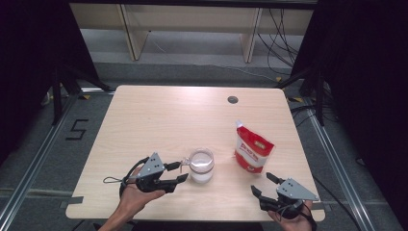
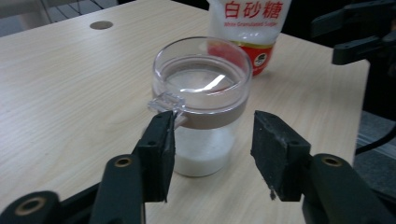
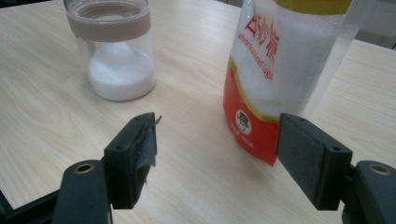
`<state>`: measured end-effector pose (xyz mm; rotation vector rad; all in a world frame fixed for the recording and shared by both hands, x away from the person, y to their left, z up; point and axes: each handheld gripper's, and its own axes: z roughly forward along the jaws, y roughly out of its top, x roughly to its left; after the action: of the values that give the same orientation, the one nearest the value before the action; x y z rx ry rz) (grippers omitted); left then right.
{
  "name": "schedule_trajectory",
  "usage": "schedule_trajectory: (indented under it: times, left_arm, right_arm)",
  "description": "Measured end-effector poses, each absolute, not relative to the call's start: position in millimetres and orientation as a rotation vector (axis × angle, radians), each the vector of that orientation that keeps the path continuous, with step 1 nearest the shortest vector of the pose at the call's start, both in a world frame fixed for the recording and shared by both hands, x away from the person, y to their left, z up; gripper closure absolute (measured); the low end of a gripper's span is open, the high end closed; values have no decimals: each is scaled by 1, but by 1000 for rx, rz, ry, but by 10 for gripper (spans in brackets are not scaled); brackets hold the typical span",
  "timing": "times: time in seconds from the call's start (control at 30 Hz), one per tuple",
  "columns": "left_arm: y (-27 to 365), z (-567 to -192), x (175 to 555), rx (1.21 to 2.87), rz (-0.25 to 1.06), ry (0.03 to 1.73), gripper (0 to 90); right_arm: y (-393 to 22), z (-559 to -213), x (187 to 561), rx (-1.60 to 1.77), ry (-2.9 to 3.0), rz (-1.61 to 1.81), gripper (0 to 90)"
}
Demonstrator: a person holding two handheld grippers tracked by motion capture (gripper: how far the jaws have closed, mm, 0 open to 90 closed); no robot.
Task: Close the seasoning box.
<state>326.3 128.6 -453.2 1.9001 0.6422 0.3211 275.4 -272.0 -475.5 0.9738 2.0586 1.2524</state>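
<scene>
We count one clear jar (image 1: 201, 165) and one sugar pouch (image 1: 253, 152) on the counter (image 1: 159, 120). We see two grippers, left (image 1: 176, 172) and right (image 1: 263, 184).

A clear lidded jar (image 1: 201, 165), part-filled with white sugar, stands upright near the tabletop's front edge; red-and-white sugar pouch (image 1: 253, 147) stands rightward.

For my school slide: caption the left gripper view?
Open left gripper facing a lidded sugar jar on the table.
</scene>
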Motion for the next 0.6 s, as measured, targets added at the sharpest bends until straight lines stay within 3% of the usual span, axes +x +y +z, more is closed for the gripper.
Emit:
schedule_trajectory:
  times: [0.07, 0.23, 0.6]
  left_arm:
    - [129, -453, 325, 1904, 312, 657, 349]
    - [127, -454, 320, 1918, 313, 698, 205]
    - [133, -467, 306, 1930, 295, 720, 164]
  right_arm:
    - [-270, -475, 273, 1023, 2076, 1257, 303]
    - [-270, -476, 273, 1007, 2082, 1253, 302]
    - [-270, -475, 273, 1006, 2088, 1264, 302]
